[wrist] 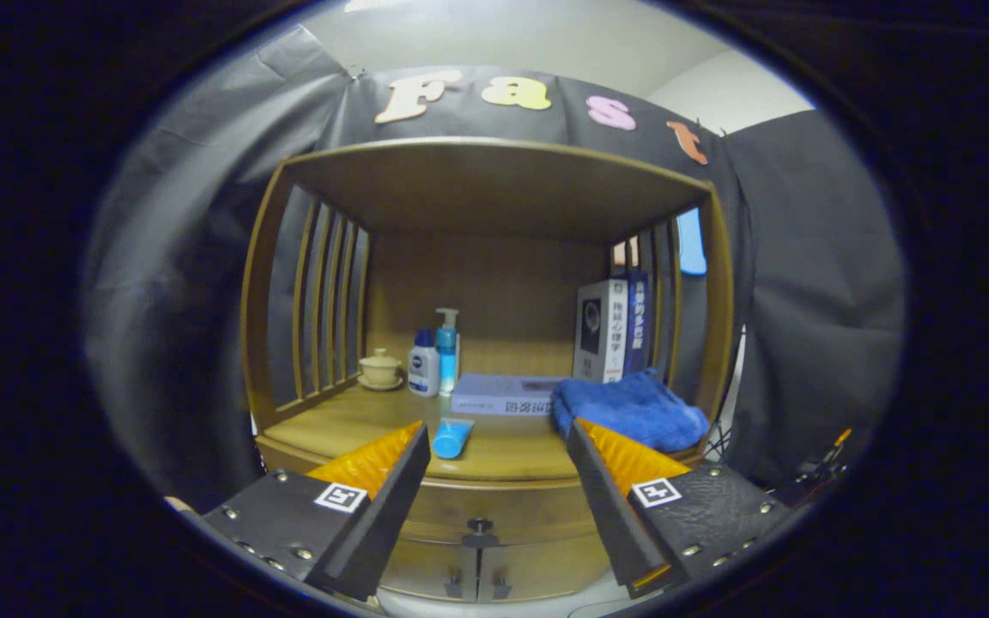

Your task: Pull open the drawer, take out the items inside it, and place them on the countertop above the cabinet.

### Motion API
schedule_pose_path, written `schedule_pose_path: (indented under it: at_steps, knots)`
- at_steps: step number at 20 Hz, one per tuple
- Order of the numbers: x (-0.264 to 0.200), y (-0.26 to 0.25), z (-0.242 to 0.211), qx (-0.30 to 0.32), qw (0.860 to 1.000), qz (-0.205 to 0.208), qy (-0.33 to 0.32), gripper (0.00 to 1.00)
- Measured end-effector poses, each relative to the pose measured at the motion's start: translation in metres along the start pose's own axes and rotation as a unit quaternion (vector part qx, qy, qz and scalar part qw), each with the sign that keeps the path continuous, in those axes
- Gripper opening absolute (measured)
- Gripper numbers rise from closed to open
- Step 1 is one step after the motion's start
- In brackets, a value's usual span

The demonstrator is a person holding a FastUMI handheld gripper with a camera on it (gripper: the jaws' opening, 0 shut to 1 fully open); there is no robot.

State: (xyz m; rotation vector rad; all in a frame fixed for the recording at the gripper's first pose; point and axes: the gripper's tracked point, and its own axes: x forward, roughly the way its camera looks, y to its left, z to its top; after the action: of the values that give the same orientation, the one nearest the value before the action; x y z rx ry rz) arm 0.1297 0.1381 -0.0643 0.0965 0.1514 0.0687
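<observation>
Gripper view, looking into a wooden cabinet [494,172] with slatted sides: the gripper [494,446] hangs before the front edge, its jaws spread wide and holding nothing. Left to right on the table [348,421], which is the countertop above the cabinet, stand a small lidded cup [380,368] on a saucer at centre left, a white bottle [423,364] and a blue pump bottle [447,350] touching beside it, then a flat book [503,394] lying at centre. A blue tube [452,438] lies near the front edge, between the fingers. At centre right a blue towel [632,410] is heaped just beyond the right finger, with upright books [610,329] behind it. At lower centre the drawer [494,511] sits shut below the table, its knob [480,524] showing between the fingers, above a pair of small doors [477,571]. By my reading, this fits either a drawer awaiting opening or one emptied and closed again, with the tube or towel already set out; what is inside cannot be seen.
</observation>
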Motion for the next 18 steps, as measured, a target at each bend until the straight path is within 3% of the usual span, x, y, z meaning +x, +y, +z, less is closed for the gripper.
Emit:
schedule_pose_path:
  at_steps: [8, 12, 18]
  knots:
    - [-0.078, -0.096, 0.067, -0.003, 0.997, -0.059, -0.051, 0.96]
    - [-0.109, -0.122, 0.072, -0.029, 0.995, -0.083, -0.054, 0.96]
    - [-0.133, -0.138, 0.062, -0.01, 0.994, -0.094, -0.057, 0.96]
